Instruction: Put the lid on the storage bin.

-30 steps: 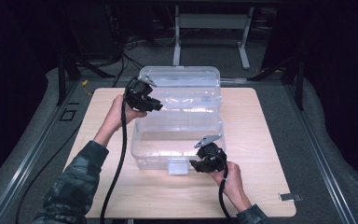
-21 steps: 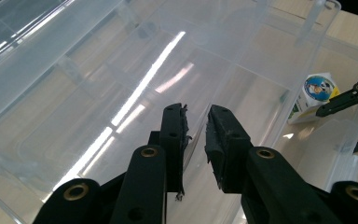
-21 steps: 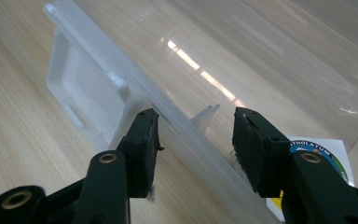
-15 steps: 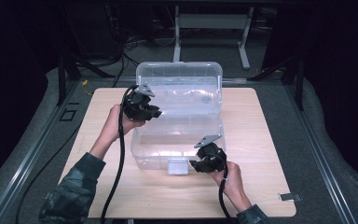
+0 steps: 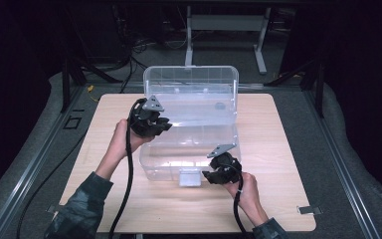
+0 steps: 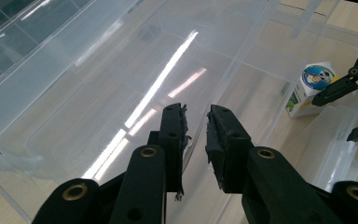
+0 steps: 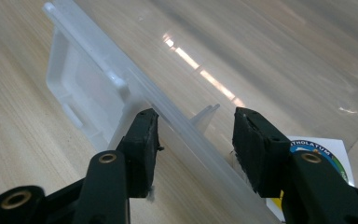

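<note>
A clear plastic storage box [image 5: 189,149] sits at the middle of a light wooden table [image 5: 288,199], its long axis running left to right and its open mouth facing up. The hinged lid [image 5: 191,89] stands raised along the far edge, tilted back toward the far side, its inner face turned to the person. A white latch tab [image 5: 189,178] hangs at the middle of the near wall.

The left gripper [image 5: 151,124] is held over the box's far-left corner, the person's left hand [image 5: 122,144] behind it and the forearm in a camouflage-patterned sleeve [image 5: 79,209] reaching in from the near left. In the left gripper view its jaws stand a narrow gap apart with nothing between them, pointing down into the box across the clear floor and the lid beyond.

The right gripper [image 5: 221,172] is at the near wall just right of the latch, the right hand [image 5: 246,191] gripping it from the near side and the wrist angled toward the box. In the right gripper view the jaws are spread wide and straddle the near rim [image 7: 191,133], one jaw outside the wall and one inside; neither pad clearly presses on the plastic.

A small carton [image 6: 310,88] with a round blue-and-green label stands inside the box at its near-right corner, close to the right gripper's inner jaw. Black cables trail from both grippers toward the near edge of the table
</note>
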`<action>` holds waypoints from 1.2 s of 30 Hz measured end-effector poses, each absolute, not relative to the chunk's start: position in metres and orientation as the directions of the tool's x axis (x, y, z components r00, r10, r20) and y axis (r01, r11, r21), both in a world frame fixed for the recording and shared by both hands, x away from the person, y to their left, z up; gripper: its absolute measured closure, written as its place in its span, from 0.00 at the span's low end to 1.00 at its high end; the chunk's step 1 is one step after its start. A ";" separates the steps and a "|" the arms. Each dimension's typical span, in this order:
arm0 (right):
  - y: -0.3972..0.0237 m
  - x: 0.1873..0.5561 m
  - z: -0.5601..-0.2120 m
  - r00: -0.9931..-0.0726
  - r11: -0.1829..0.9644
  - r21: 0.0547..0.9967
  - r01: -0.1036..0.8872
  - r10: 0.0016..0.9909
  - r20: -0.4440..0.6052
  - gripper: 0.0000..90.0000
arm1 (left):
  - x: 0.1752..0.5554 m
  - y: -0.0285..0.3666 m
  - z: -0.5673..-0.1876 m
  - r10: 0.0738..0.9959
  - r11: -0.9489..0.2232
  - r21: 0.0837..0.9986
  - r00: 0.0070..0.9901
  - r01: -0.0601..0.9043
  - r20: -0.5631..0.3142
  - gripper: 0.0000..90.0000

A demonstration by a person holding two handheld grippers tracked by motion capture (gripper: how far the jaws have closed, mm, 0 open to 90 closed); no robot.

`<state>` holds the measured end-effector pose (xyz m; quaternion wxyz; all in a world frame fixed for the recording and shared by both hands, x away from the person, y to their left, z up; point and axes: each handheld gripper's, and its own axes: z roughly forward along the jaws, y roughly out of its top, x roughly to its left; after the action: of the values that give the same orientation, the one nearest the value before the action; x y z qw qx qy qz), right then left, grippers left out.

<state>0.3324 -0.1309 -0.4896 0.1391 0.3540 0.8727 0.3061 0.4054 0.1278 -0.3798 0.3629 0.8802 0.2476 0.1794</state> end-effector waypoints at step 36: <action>-0.131 0.332 -0.490 -0.709 0.565 0.631 0.532 0.704 -0.032 0.56 | 0.377 0.135 -0.395 0.563 -0.572 0.770 0.818 0.282 0.119 0.83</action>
<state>0.3320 -0.1305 -0.4896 0.1418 0.3538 0.8730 0.3042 0.3766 0.1346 -0.3950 0.3934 0.8684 0.2432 0.1788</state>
